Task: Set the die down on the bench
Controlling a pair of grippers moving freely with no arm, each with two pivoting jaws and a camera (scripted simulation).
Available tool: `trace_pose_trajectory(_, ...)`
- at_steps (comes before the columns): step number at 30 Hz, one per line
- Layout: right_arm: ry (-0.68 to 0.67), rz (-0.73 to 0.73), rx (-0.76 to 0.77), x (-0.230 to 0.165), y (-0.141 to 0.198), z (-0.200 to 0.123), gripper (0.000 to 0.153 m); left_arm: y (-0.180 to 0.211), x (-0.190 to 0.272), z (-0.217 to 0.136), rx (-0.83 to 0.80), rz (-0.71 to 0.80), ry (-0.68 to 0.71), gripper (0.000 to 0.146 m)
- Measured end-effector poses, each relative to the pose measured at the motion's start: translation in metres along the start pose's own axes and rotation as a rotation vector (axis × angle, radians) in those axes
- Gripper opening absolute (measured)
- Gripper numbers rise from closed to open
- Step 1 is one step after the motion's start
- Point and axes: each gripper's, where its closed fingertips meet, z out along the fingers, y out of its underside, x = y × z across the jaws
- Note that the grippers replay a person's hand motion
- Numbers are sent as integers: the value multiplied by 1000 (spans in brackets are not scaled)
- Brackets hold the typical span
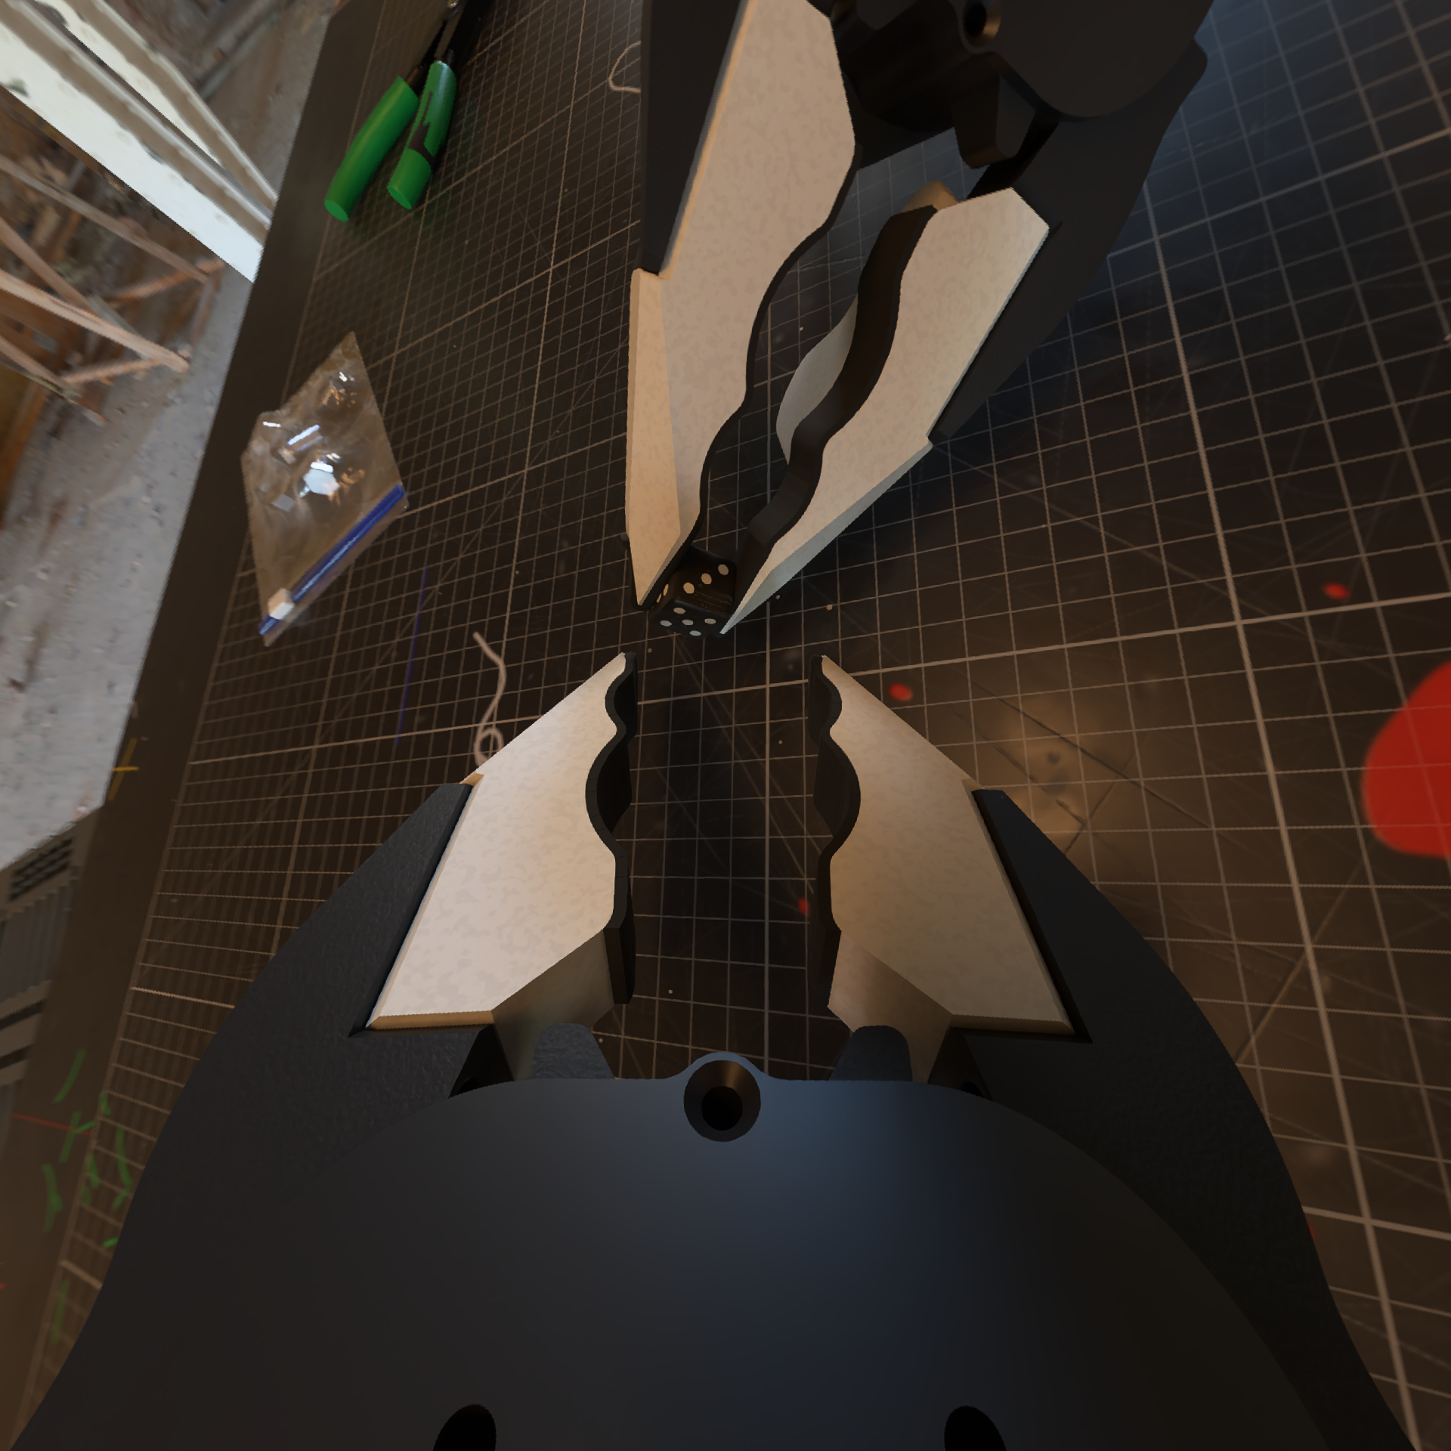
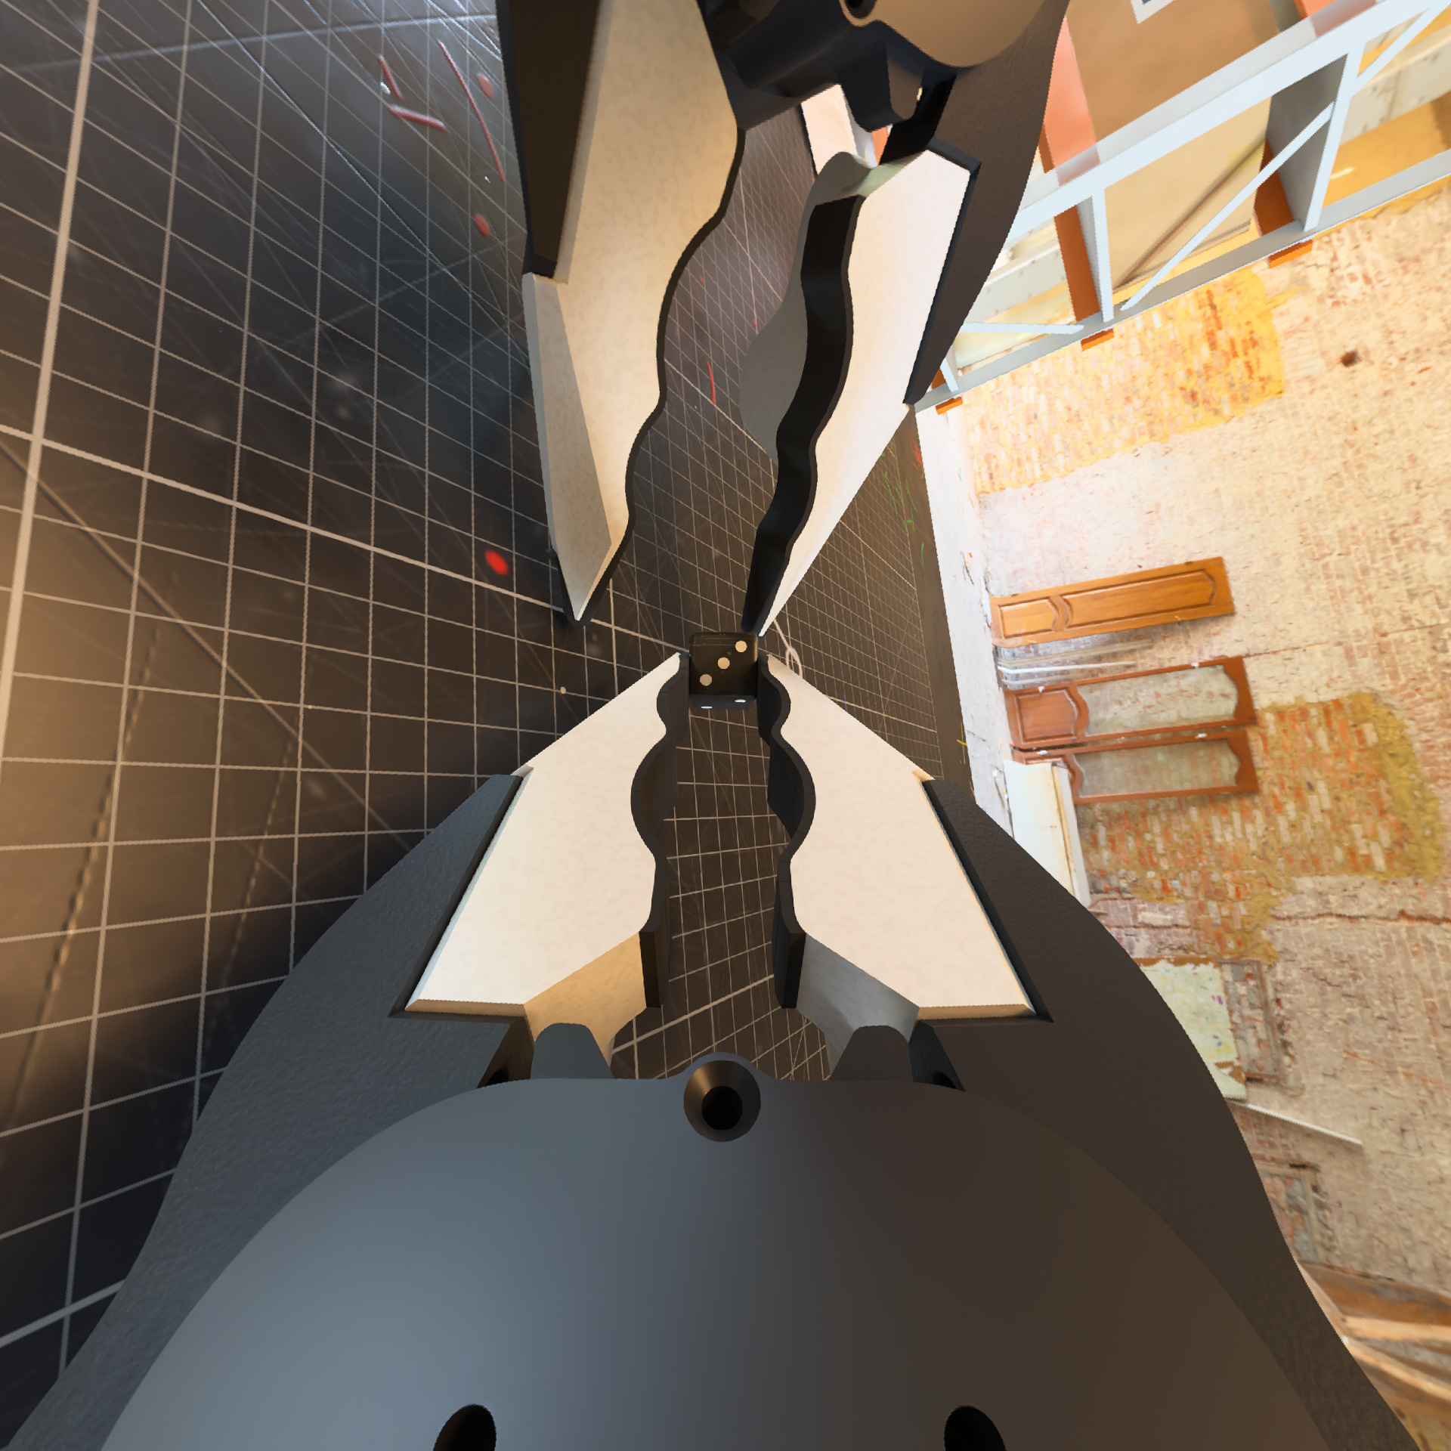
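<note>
A small black die with white pips (image 1: 697, 590) is pinched between the fingertips of my right gripper (image 1: 687, 618), which reaches in from the top of the left wrist view. In the right wrist view the die (image 2: 722, 672) sits at the very tips of my right gripper (image 2: 722, 661), which is shut on it. My left gripper (image 1: 724, 658) is open and empty, its tips just short of the die; it also shows in the right wrist view (image 2: 667, 622), facing the die. The dark gridded cutting mat (image 1: 1021, 628) covers the bench below. I cannot tell whether the die touches it.
Two green markers (image 1: 392, 133) lie at the far left of the mat. A clear zip bag (image 1: 322, 479) lies near the bench's left edge (image 1: 259, 392). A white thread (image 1: 491, 707) and a red blot (image 1: 1413, 769) mark the mat. The bench edge (image 2: 938, 628) is close beyond the die.
</note>
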Motion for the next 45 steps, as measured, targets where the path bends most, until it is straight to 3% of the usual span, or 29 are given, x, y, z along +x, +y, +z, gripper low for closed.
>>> trace_pose_trajectory(9,-9,95,-2,1,7,0,16,-3,-6,3,-32,124,-74,43)
trace_pose_trajectory(39,11,56,-76,2,12,3,16,-1,-7,6,-38,79,-35,39)
trace_pose_trajectory(45,-2,118,-65,3,13,4,16,-2,-9,8,5,61,-26,40)
